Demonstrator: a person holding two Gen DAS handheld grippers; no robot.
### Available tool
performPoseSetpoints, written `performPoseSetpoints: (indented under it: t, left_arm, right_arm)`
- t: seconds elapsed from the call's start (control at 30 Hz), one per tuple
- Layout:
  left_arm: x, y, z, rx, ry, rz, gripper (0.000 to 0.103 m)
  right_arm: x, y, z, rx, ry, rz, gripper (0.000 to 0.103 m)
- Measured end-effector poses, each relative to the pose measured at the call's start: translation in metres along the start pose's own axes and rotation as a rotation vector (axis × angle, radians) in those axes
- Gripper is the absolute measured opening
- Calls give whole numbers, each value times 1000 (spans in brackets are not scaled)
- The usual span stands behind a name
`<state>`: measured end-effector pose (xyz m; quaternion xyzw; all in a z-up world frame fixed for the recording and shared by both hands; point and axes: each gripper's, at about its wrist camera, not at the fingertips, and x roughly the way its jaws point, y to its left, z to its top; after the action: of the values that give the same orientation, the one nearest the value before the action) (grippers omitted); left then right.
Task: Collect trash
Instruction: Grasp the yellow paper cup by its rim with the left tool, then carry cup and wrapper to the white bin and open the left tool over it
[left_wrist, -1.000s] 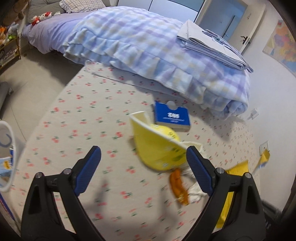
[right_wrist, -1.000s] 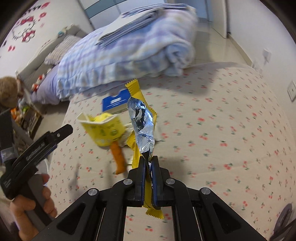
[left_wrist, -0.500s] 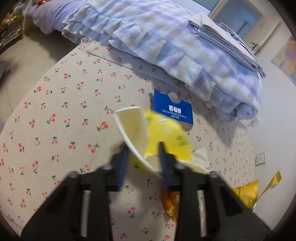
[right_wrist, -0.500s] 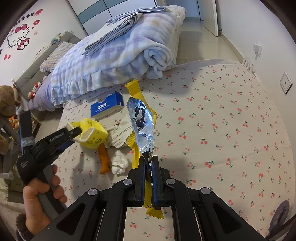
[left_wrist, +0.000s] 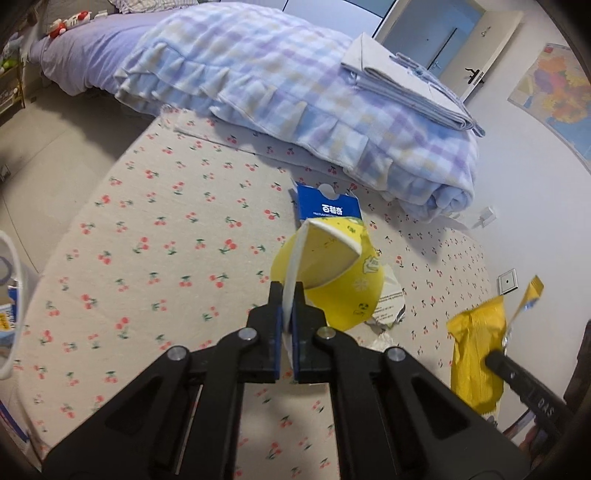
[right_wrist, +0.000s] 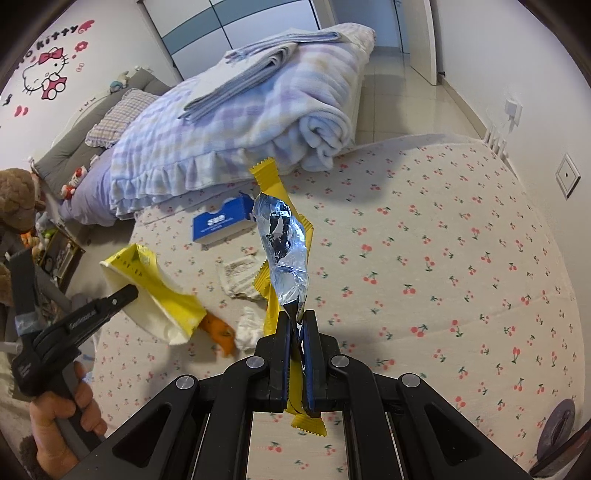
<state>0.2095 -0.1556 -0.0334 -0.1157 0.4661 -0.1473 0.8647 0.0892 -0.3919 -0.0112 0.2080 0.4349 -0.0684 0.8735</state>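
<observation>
Left gripper (left_wrist: 287, 295) closed on cup (left_wrist: 332, 273) (rim).

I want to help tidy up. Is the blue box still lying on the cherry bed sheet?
Yes, the blue box lies flat on the cherry bed sheet, just beyond the yellow paper cup, with no hand-held gripper touching it.

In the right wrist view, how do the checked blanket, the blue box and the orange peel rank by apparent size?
1. checked blanket, though farthest
2. blue box
3. orange peel, partly hidden and blurred, so its place after the box is unsure
</observation>
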Motion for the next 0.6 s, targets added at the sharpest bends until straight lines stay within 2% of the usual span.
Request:
performPoseSetpoints:
  t: [0.23,0.6]
  left_arm:
    - [-35,26,0,10,-47,20,5]
    - [-85,84,0,-6,-107,91,5]
  right_arm:
    - [-1,34,-1,-47,-16,30,7]
    - [9,102,-11,-127,-13,86,7]
